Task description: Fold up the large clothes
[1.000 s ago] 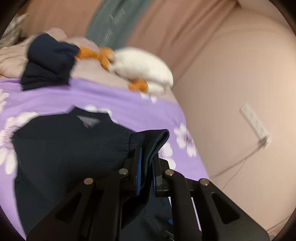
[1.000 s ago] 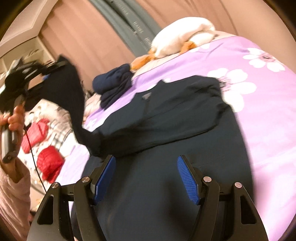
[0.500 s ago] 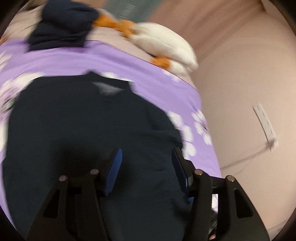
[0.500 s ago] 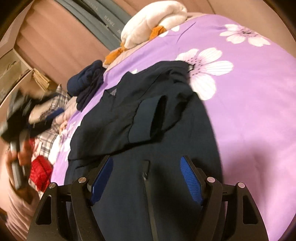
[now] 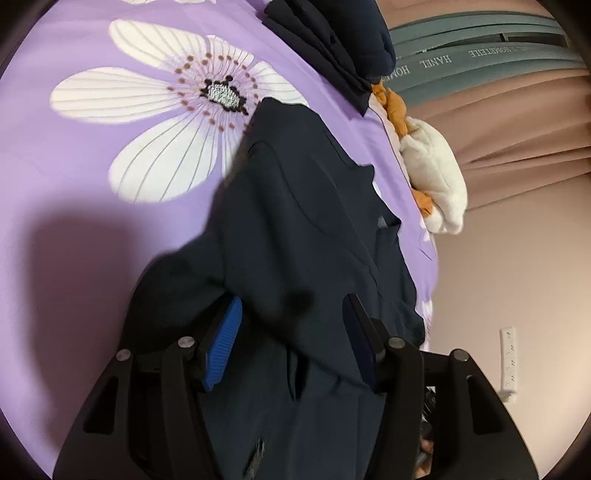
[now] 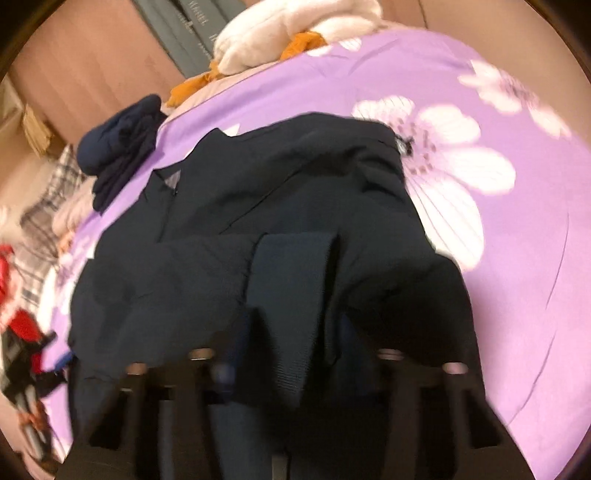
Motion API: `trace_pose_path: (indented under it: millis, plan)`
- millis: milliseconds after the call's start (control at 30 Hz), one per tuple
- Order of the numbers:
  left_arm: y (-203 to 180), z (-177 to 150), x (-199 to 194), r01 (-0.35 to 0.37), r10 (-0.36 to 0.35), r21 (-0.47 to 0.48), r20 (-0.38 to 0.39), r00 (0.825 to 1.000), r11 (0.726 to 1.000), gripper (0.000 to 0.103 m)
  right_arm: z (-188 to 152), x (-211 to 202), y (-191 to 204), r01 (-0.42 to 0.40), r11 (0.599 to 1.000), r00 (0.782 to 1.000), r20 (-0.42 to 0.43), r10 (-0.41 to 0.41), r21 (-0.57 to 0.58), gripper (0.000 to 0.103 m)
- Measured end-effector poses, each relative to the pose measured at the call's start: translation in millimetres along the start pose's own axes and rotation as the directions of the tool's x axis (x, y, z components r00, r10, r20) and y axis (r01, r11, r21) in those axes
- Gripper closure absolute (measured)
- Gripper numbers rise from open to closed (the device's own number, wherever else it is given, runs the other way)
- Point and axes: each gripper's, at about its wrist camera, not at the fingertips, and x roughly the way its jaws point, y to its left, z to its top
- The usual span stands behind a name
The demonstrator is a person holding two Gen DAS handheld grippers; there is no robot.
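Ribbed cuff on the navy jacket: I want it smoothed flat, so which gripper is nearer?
Right. The right gripper hovers directly over the ribbed cuff, which lies between its open fingers; the left gripper is off at the navy jacket's side edge.

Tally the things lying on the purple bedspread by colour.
Navy: 2, the spread jacket and the folded pile.
White with orange: 1, the plush toy.
Red: 1, a blurred item at the edge.
Total: 4.
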Motion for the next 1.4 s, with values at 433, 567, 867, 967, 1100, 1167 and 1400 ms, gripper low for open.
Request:
trace_pose_path:
  millis: [433,567,867,967,1100,1167,1400]
  plan:
    - [24.3,15.2,-15.3,-0.158,0.155,0.064,0.047,0.987,0.985,0.075,9.5,3.3,-18.3,0.162,0.986,0.987,0.009,-0.162,-0.046,0.087]
    - [-0.1,8.5,-37.5,-0.208,0.192,0.17,0.107,0.976,0.963,0.053,12.0,-23.1,1.2,0.192,0.974,0.975,0.134,-0.176,-0.119,0.08]
    - [-87.5,-33.0,29.4,-0.24,0.231,0.533,0.085,0.969,0.811,0.053,3.9,6.4,78.5,-0.002,0.949,0.998,0.061,0.023,-0.315,0.071]
    - [-88.0,-42.9,59.5,-0.317,0.323,0.588,0.099,0.941,0.745,0.053,-2.8,24.0,82.0,0.054,0.928,0.998,0.041,-0.042,-0.368,0.065]
    - [-74.0,-47.0,83.9,-0.366,0.4,0.62,0.092,0.912,0.694,0.051,-9.1,47.1,79.3,0.074,0.921,0.996,-0.011,-0.085,-0.383,0.064]
    - [-76.2,-50.2,82.8,-0.383,0.413,0.64,0.111,0.904,0.666,0.049,-8.8,51.3,86.5,0.076,0.919,0.996,-0.008,-0.086,-0.386,0.063]
    - [-88.2,-77.4,37.5,-0.401,0.381,0.62,0.172,0.908,0.675,0.024,-18.0,7.3,83.4,-0.005,0.951,1.0,0.001,0.005,-0.31,0.048]
